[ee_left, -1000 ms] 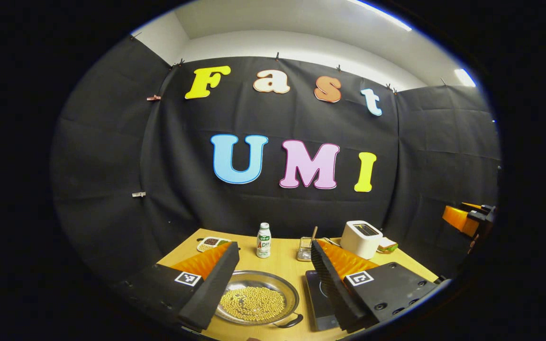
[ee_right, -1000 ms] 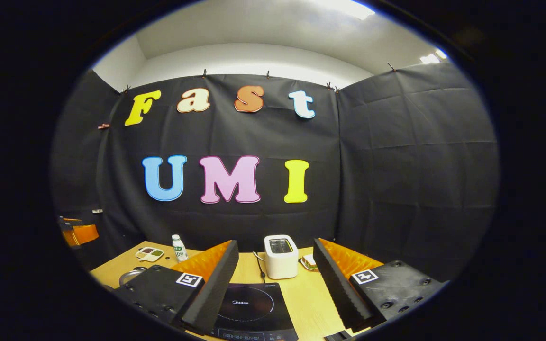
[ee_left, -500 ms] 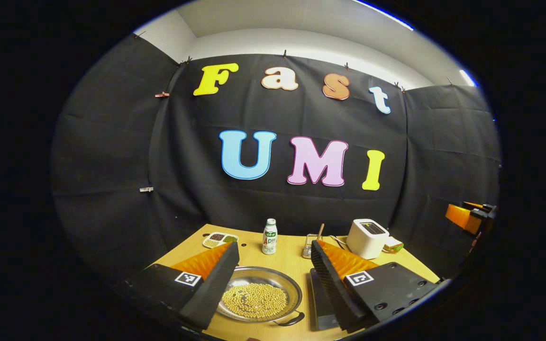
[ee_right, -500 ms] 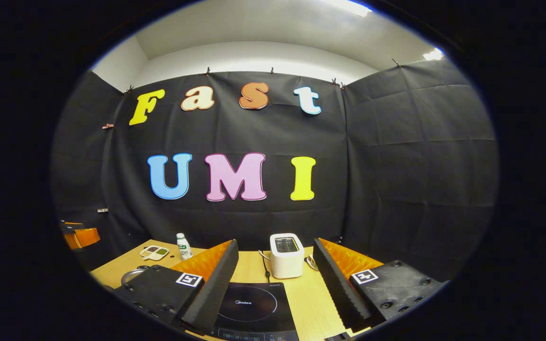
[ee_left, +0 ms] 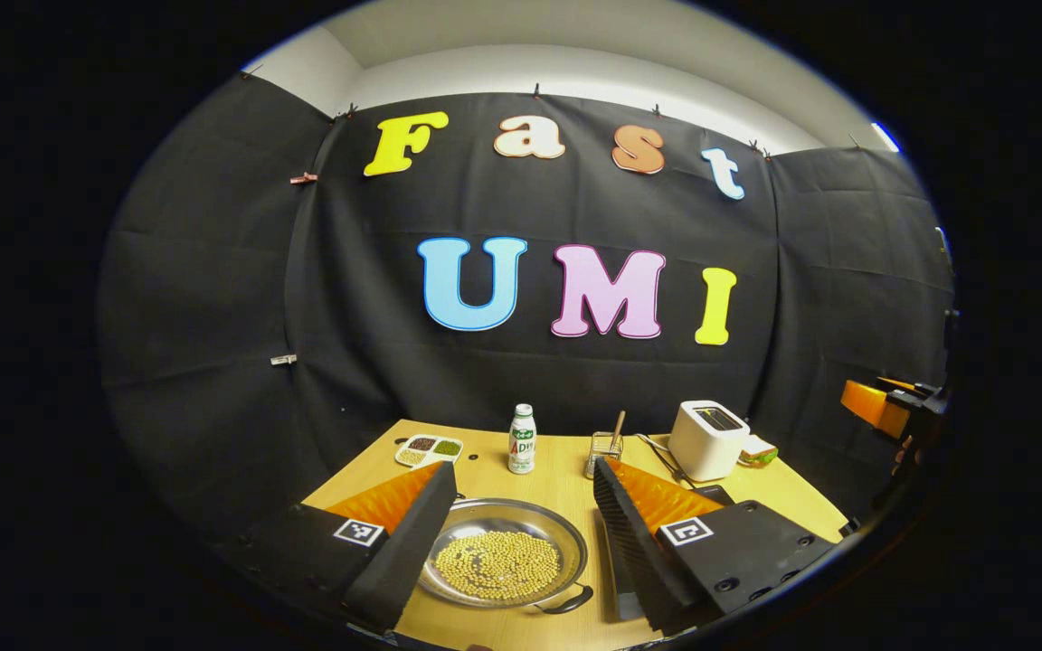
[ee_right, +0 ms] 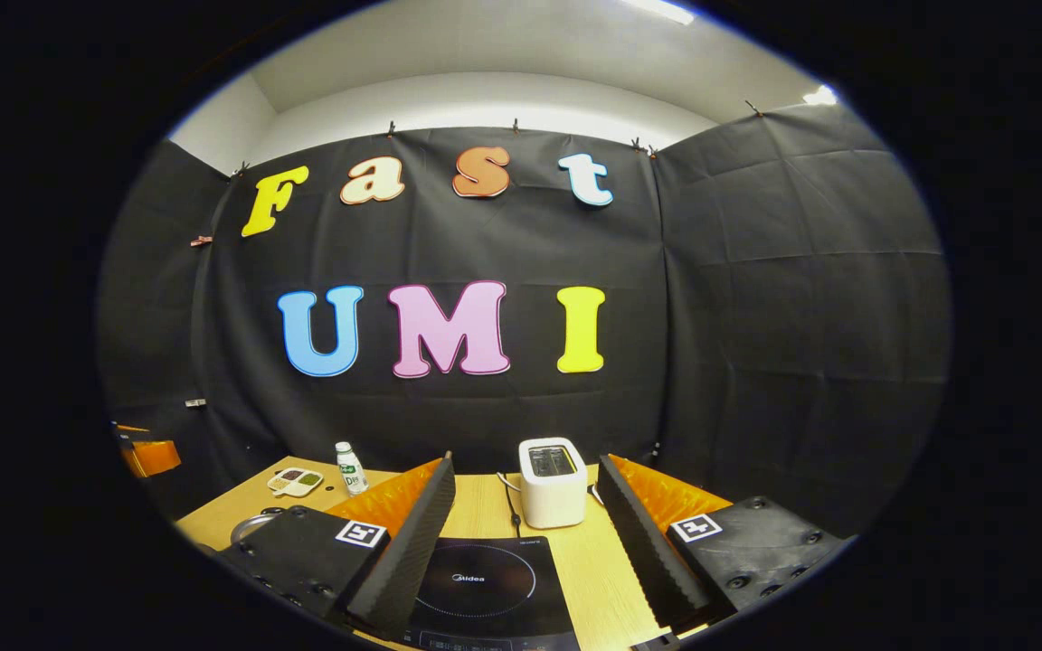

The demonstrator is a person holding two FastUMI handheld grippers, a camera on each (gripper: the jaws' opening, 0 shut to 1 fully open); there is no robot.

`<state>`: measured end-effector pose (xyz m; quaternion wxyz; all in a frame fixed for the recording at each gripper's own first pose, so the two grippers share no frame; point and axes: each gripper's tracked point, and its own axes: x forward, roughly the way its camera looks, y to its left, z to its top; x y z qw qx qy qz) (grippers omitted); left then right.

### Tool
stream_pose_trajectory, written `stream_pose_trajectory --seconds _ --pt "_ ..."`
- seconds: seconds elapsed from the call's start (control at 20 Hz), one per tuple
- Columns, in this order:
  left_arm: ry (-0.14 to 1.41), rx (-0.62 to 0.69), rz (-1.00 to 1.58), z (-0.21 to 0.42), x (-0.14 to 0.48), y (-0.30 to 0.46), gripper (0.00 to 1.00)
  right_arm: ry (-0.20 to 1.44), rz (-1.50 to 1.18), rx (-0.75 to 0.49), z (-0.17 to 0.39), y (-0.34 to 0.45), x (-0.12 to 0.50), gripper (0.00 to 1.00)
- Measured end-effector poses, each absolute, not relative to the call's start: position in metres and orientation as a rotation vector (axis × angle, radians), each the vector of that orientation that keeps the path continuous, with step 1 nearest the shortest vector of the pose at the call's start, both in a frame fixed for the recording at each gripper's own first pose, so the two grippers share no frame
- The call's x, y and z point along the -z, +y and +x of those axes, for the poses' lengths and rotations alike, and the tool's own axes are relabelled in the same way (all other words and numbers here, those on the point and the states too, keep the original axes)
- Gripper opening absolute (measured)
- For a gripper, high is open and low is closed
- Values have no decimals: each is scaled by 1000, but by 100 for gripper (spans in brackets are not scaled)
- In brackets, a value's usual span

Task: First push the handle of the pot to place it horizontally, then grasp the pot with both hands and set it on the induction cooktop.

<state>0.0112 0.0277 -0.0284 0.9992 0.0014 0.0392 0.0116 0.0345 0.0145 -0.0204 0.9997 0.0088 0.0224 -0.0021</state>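
Black cloth closes the booth on all sides, and below it your wooden bench (ee_left: 566, 479) carries everything. You hold both tongs above its near edge, not yet touching anything, which fits the very start of the task.

On the bench the induction cooktop (ee_right: 485, 583) is the largest flat thing. It lies straight ahead of your right tongs (ee_right: 525, 551), whose fingers stand wide apart and empty, so I judge that this hand waits over the goal place. In the left gripper view the cooktop is mostly hidden behind the right finger of the left tongs (ee_left: 521, 533).

The pot (ee_left: 507, 565), shallow and full of yellow beans, sits just left of the cooktop, between the wide, empty fingers of the left tongs. Its dark handle (ee_left: 566, 601) points to the near right, at an angle, so you probably must push it first.

Behind the cooktop stands a white toaster (ee_right: 553, 470) with its cord (ee_right: 512, 511) running toward the cooktop; mind it when you set the pot down. A small bottle (ee_left: 522, 438), a wire holder with a stick (ee_left: 605, 450) and a divided dish (ee_left: 429, 448) stay at the far side, well apart from the path. The way from pot to cooktop looks short.
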Motion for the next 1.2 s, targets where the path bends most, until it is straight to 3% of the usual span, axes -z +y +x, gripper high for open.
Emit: stream_pose_trajectory --seconds 0.2,0.3,0.4,0.65,0.7,0.85,0.95,1.2 --pt "113 8 -20 13 40 35 95 38 -5 -2 31 24 17 98" --pt "145 24 -23 14 50 42 89 33 -24 -1 29 28 15 98" --pt "166 28 -17 16 56 52 79 33 -35 -1 27 32 16 98" --pt "241 88 -18 18 80 60 41 31 -48 13 24 42 16 98" --pt "261 99 -20 18 87 62 41 37 -47 14 23 43 19 98" --pt "334 137 1 16 114 63 17 43 -41 21 17 47 22 98" --pt "383 151 28 12 130 65 6 55 -50 25 14 49 28 98" --pt "487 216 111 -1 171 57 5 76 -42 36 5 54 38 98"
